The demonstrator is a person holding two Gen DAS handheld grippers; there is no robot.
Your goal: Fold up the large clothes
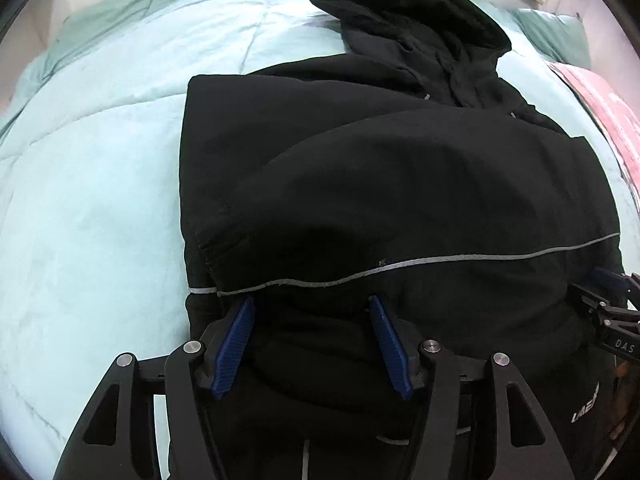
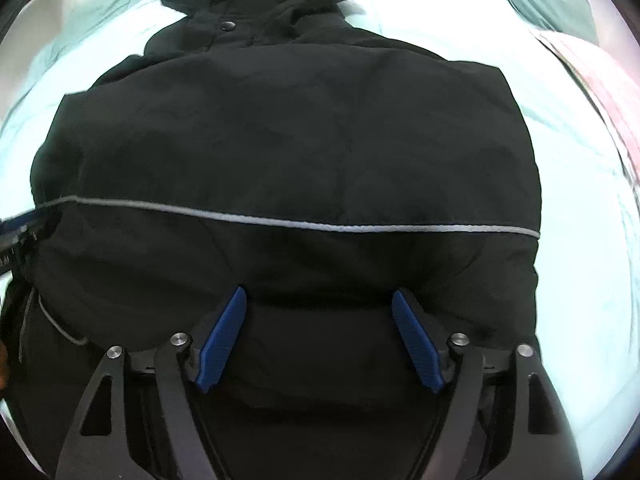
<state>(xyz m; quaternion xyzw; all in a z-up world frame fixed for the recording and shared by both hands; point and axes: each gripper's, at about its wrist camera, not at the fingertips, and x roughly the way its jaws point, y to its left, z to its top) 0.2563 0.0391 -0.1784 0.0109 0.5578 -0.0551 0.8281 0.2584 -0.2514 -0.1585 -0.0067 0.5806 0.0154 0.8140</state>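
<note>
A large black hooded jacket [image 1: 380,168] with a thin grey reflective stripe lies on a light teal bed quilt [image 1: 92,200], its sides folded inward and its hood at the far end. It fills the right wrist view [image 2: 288,152] too. My left gripper [image 1: 312,304] is open, its blue fingers spread wide over the jacket's near hem at the left side. My right gripper [image 2: 320,296] is open too, its fingers spread over the hem at the right side. The right gripper also shows at the right edge of the left wrist view [image 1: 608,312].
A pink cloth [image 1: 608,120] lies on the bed to the right of the jacket. A teal pillow [image 1: 556,32] sits at the far right. The bare quilt [image 2: 580,200] stretches on both sides of the jacket.
</note>
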